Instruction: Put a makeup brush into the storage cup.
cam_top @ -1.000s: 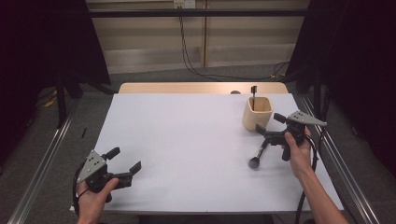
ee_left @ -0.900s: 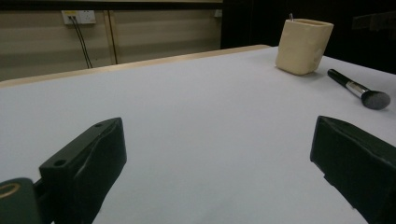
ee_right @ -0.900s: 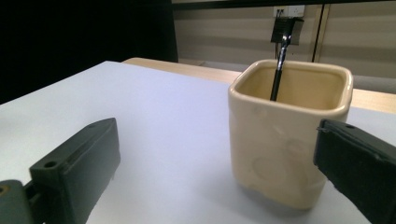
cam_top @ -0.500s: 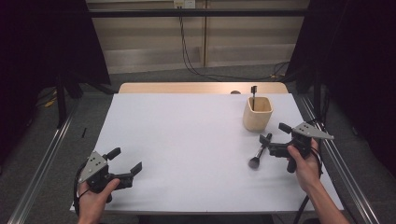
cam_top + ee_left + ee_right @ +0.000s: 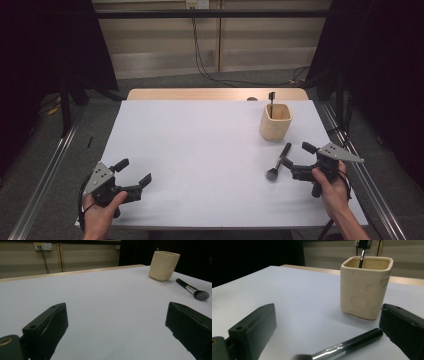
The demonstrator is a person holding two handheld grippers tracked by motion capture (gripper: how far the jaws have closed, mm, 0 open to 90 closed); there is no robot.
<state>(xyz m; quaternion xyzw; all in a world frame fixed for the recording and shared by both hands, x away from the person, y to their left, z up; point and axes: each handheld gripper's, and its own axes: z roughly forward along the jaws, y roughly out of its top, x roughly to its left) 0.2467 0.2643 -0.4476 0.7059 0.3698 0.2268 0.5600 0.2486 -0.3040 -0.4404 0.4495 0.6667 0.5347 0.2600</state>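
A black-handled makeup brush (image 5: 279, 161) lies on the white table (image 5: 200, 145), its bristles toward the near side. Just to its right, my right gripper (image 5: 297, 155) is open and holds nothing. In the right gripper view the brush (image 5: 347, 345) lies low between the wide-apart jaws of that gripper (image 5: 328, 332), its handle end near the right jaw. Behind it stands a cream square cup (image 5: 365, 287) with a thin black tool (image 5: 362, 255) inside. My left gripper (image 5: 134, 171) rests open at the near left corner, empty (image 5: 117, 327).
The cup (image 5: 276, 121) stands at the back right of the table, a short way beyond the brush. A wooden strip (image 5: 215, 94) runs along the table's far edge. Metal rails (image 5: 45, 165) flank both sides. From the left gripper view, the cup (image 5: 163, 265) and brush (image 5: 192, 290) are far off.
My right gripper has drawn back toward the near right edge, away from the cup. The brush lies about where it was. The left gripper has not moved.
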